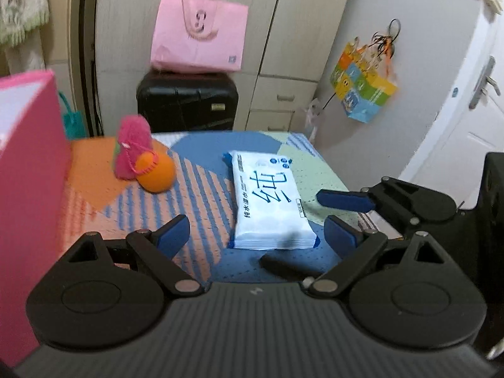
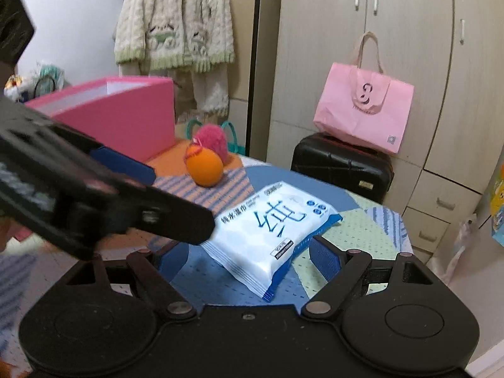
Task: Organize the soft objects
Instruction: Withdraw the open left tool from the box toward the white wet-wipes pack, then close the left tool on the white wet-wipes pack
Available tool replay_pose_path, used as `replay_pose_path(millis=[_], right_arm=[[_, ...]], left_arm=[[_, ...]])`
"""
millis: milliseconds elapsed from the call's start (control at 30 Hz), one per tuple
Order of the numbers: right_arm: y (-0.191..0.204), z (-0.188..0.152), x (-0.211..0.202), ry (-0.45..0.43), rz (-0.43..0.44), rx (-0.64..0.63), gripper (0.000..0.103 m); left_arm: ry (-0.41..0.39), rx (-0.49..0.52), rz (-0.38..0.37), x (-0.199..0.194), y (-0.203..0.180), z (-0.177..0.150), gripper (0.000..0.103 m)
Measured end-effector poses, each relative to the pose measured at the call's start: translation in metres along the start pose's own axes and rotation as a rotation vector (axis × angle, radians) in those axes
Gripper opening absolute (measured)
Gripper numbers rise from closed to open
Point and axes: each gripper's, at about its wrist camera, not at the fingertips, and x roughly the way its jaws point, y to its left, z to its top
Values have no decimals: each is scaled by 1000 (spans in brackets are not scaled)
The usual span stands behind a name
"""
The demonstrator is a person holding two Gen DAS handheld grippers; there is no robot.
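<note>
A white and blue pack of wet wipes (image 1: 267, 201) (image 2: 271, 230) lies flat on the patterned table cover (image 1: 208, 145). My left gripper (image 1: 258, 236) is open, its blue pads either side of the pack's near end without touching it. My right gripper (image 2: 249, 255) is also open around the pack's near corner; its left pad is hidden behind the left gripper's black body (image 2: 163, 198). One blue finger (image 1: 343, 200) of the right gripper shows beside the pack. A pink fluffy toy (image 1: 132, 148) (image 2: 212, 138) leans on an orange ball (image 1: 157, 173) (image 2: 204, 165) farther back.
An open pink box (image 1: 28, 157) (image 2: 126, 119) stands at the table's left. Behind the table are a black suitcase (image 1: 186, 100) with a pink tote bag (image 1: 198, 41) on it, wardrobe doors, a hanging knit cardigan (image 2: 173, 22) and a colourful bag (image 1: 362, 85) on a door.
</note>
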Motion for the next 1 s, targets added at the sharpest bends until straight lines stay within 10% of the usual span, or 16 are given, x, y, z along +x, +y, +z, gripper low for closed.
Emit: replay_pose_path(millis=[433,600,1000], right_arm=[[-18,-6,29,78,68,94,88],[-7,-9,28,57,92,31,88],[-2,-12,11,-8,46,55,55]], left_arm=[[55,-68,-8,51,4,0,91],[75,-22,34,49,-9,-3,67],[87,3,0,35,-16,-5,62]])
